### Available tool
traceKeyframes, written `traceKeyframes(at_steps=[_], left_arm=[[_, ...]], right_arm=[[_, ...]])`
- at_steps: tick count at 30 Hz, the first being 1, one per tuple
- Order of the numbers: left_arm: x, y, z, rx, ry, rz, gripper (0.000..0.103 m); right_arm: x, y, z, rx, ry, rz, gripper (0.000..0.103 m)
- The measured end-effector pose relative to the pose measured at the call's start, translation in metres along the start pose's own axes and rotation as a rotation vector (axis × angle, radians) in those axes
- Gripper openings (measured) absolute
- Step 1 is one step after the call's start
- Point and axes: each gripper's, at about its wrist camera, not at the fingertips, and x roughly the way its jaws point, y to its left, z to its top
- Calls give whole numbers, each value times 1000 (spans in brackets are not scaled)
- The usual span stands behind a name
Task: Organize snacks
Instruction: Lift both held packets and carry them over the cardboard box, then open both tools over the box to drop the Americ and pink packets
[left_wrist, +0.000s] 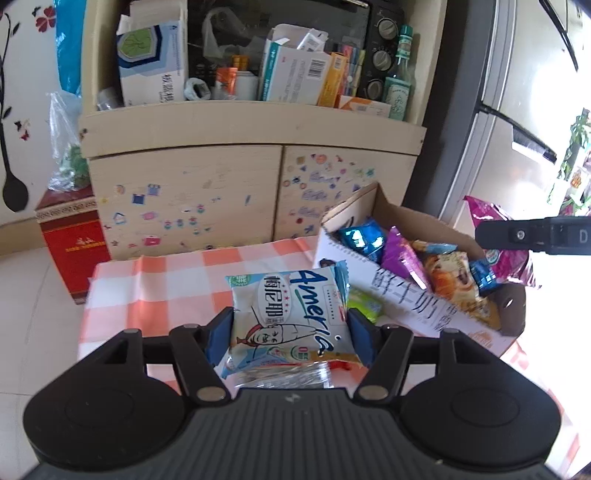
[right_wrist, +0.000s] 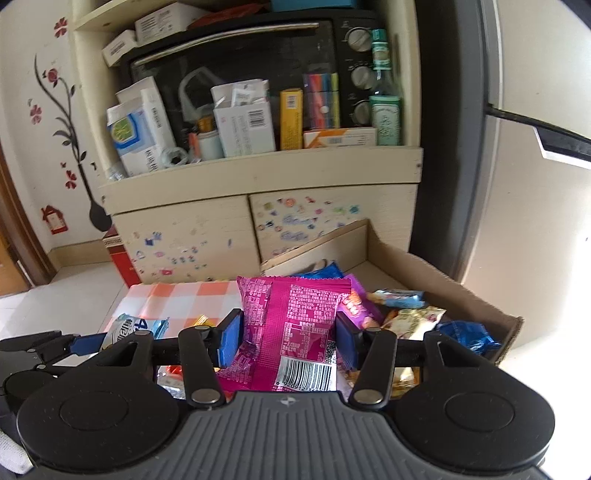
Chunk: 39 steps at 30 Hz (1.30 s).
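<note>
A: Snacks, status: you hold two packets at once. Your left gripper (left_wrist: 290, 334) is clamped on the white-and-blue packet (left_wrist: 288, 314), lifted above the checked tablecloth (left_wrist: 166, 291). Your right gripper (right_wrist: 286, 341) is clamped on the magenta packet (right_wrist: 295, 325), hanging over the cardboard box (right_wrist: 476, 295).

B: Pads on both?

A: Yes, blue pads press each packet's sides. Neither is dropped yet.

B: What's already in the box?

A: From the left wrist view I count five, near to far: a pastry-print packet (left_wrist: 448, 284), a small blue one (left_wrist: 484, 275) by it, a purple packet (left_wrist: 400, 258), a shiny blue one (left_wrist: 364, 236) at the far end, and one pale packet (left_wrist: 493, 254) mostly hidden behind the other gripper. More may lie underneath; can't tell.

B: Left on the table?

A: One green packet (left_wrist: 364, 304) beside the box wall, plus clear and red wrapping (left_wrist: 295, 374) under your left packet; count unclear there.

B: Progress?

A: I'd judge past halfway. Two in hand, at least one or two loose.

B: Beyond that?

A: One stickered cabinet (left_wrist: 221, 192), not part of the job.
</note>
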Motion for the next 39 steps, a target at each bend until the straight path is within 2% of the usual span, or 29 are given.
traceKeyframes(at_steps=[9, 20, 28, 33, 39], left_arm=[[16, -28, 15, 4, -7, -59, 64], [42, -65, 38, 16, -4, -144, 64], [66, -95, 54, 57, -7, -188, 64], [86, -111, 61, 43, 11, -208, 64], [111, -135, 66, 70, 26, -206, 67]], right_arm=[[-6, -31, 17, 42, -45, -52, 59], [-5, -84, 25, 223, -68, -132, 59], [0, -103, 26, 311, -62, -161, 59], [5, -112, 24, 373, -49, -169, 59], [11, -120, 23, 424, -50, -199, 59]])
